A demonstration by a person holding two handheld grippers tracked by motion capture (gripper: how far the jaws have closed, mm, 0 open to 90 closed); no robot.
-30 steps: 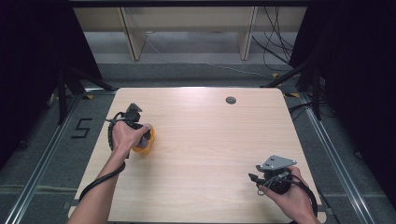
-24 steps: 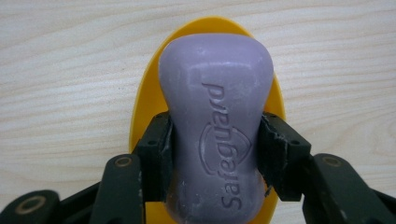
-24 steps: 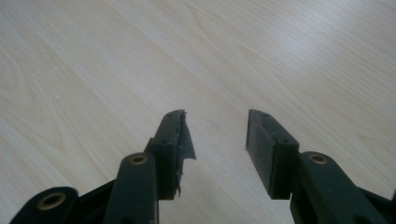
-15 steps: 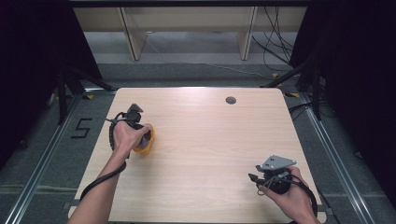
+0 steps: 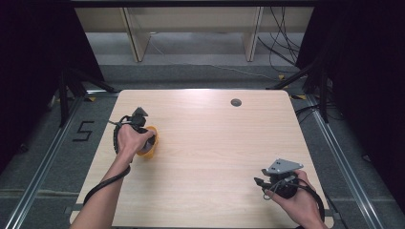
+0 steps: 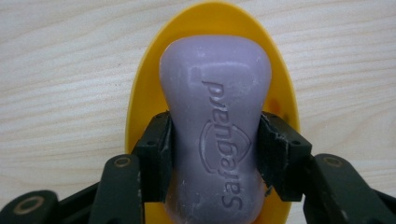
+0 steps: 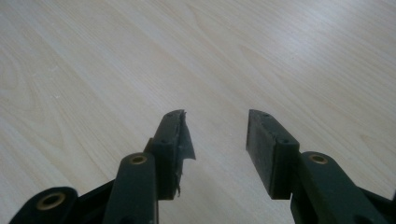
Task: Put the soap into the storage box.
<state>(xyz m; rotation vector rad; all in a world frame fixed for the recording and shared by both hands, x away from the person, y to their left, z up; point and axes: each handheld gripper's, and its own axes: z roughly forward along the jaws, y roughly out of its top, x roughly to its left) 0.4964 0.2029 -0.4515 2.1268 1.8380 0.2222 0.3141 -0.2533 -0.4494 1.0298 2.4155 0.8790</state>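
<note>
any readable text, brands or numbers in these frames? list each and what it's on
"Safeguard": embossed with a shield outline on the purple soap bar, which lies in the yellow dish between the jaws of the left gripper; it reads sideways in the left gripper view.
"5": black mark on the grey floor left of the table, high view.
Nothing else legible; the right gripper carries no text.

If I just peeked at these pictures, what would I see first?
A purple soap bar stamped Safeguard, lying in a yellow dish at the table's left side. The left hand-held gripper squeezes its sides. The right hand-held gripper sits open near the front right corner.
</note>
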